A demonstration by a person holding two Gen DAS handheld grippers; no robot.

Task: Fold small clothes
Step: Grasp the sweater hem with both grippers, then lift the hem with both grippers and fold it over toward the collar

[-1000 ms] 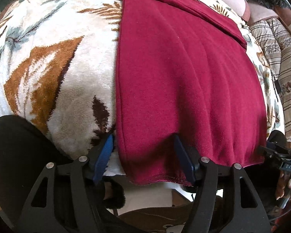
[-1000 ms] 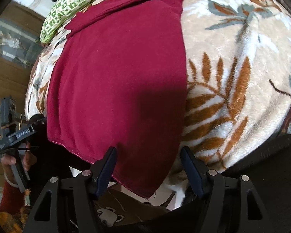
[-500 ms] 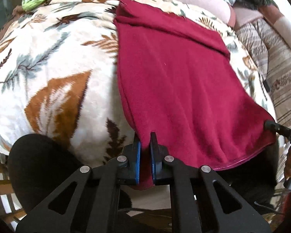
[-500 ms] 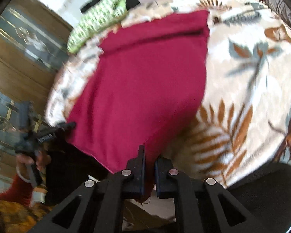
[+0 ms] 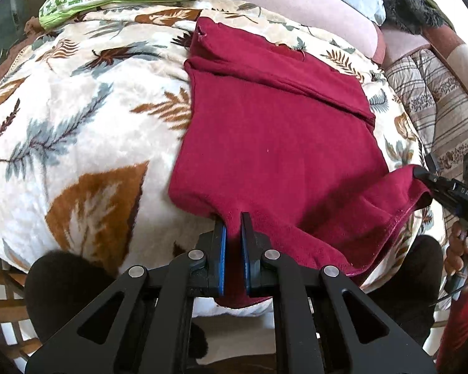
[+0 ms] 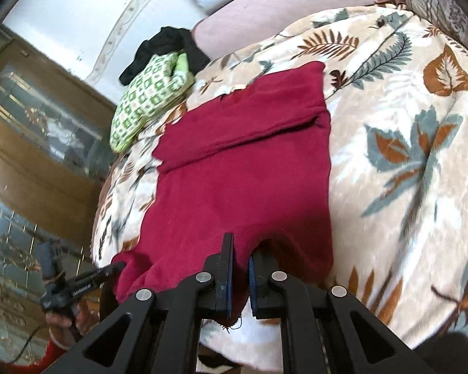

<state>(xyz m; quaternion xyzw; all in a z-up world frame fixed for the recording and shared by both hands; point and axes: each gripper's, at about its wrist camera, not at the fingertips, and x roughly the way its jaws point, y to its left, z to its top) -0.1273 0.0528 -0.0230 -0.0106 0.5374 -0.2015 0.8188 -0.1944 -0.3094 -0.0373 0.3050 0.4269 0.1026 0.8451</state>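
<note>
We are now clamping both near corners of the maroon garment (image 5: pixel 274 143) on the leaf-print blanket (image 5: pixel 78 143), left gripper (image 5: pixel 233 243) and right gripper (image 6: pixel 241 275) having just snapped closed from open, lifting the hem, so the fold-over is starting.

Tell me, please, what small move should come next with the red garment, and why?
Probably carry both near corners up and over toward the far folded end. The left hand-held gripper and the right hand-held gripper are each shut on a near corner of the red garment, already lifted off the blanket, while the rest lies flat.
</note>
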